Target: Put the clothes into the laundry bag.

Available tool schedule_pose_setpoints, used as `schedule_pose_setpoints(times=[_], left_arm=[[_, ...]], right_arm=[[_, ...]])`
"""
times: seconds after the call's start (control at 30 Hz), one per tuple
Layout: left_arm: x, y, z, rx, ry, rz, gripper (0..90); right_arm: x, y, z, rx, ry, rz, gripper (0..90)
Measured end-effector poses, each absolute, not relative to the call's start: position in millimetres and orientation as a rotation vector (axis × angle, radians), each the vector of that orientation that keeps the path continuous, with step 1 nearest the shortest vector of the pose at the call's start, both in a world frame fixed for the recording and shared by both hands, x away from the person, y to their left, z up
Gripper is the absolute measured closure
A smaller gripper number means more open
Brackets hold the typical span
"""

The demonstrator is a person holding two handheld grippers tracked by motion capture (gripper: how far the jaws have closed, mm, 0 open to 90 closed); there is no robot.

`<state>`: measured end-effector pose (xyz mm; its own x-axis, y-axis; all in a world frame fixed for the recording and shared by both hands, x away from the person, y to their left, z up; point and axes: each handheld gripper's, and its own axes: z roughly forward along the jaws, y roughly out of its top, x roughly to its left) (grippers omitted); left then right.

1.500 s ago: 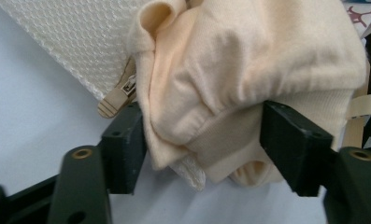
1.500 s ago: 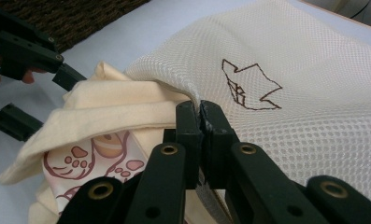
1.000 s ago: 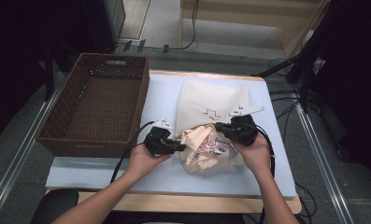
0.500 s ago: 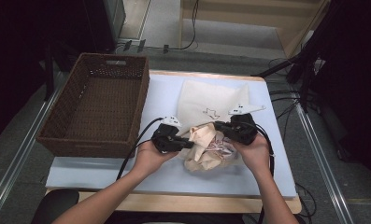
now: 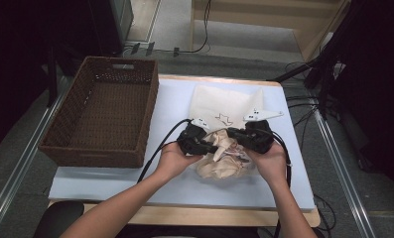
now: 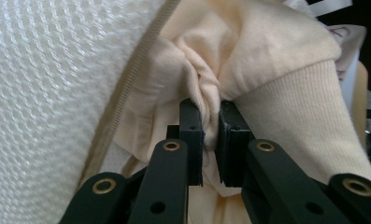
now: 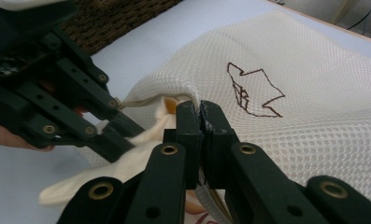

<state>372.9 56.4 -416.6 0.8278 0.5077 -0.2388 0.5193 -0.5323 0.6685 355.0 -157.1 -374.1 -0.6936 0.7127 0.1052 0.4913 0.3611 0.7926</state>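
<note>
The garment (image 6: 248,60) is pinched in the closed left gripper (image 6: 210,140) at nine o'clock of the bag (image 7: 286,70) mouth, whose edge is clamped by the right gripper (image 7: 200,122).

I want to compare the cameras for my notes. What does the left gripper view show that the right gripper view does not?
Left gripper view: the left gripper is shut on a bunched fold of the cream garment, whose ribbed cuff shows close up.

Right gripper view: the right gripper is shut on the edge of the mesh laundry bag, beside an arrow drawing; the wicker basket and the blue table mat lie behind.

Both show the mesh bag and the cream garment going into its opening.
</note>
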Motion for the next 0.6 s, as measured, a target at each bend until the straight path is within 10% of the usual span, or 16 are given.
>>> schedule_pose_setpoints(times=[0.6], left_arm=[[405,50,-428,2.228,0.858,0.014,82.2]], right_arm=[[355,-159,-374,1.078,2.37,1.254,88.6]])
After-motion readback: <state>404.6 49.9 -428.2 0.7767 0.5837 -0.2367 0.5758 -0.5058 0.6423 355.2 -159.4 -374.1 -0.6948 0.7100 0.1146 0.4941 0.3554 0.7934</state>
